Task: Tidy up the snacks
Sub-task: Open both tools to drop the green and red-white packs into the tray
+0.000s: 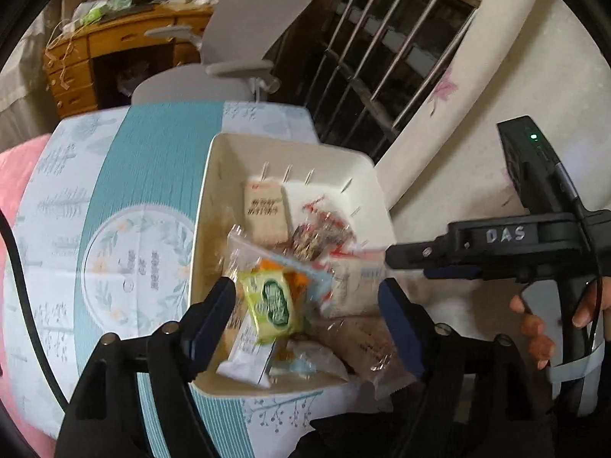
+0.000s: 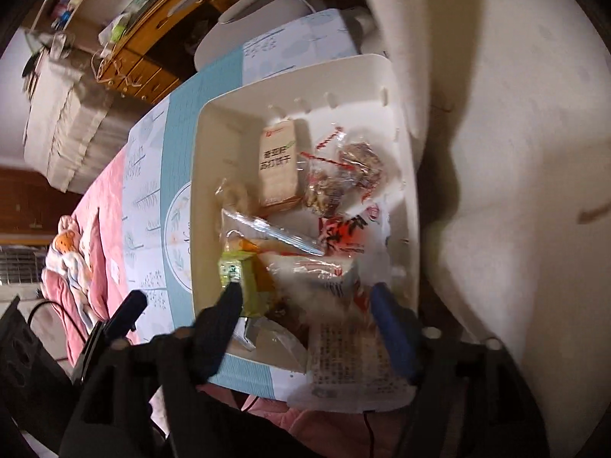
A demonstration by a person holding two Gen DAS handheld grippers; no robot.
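**Snacks piled in the white bin**

We judge the green snack packet [image 1: 273, 311] light, crinkly and slippery; best pinched across its flat middle. It tops the wrapped snacks in the white bin [image 1: 214, 191] on the patterned cloth [image 1: 133, 191]. Our left gripper [image 1: 307, 320] and right gripper [image 2: 305, 316] both hover wide open, holding nothing.

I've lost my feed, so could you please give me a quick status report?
Both grippers, left and right, open above white bin. Green snack packet lies atop pile. Nothing blocking.
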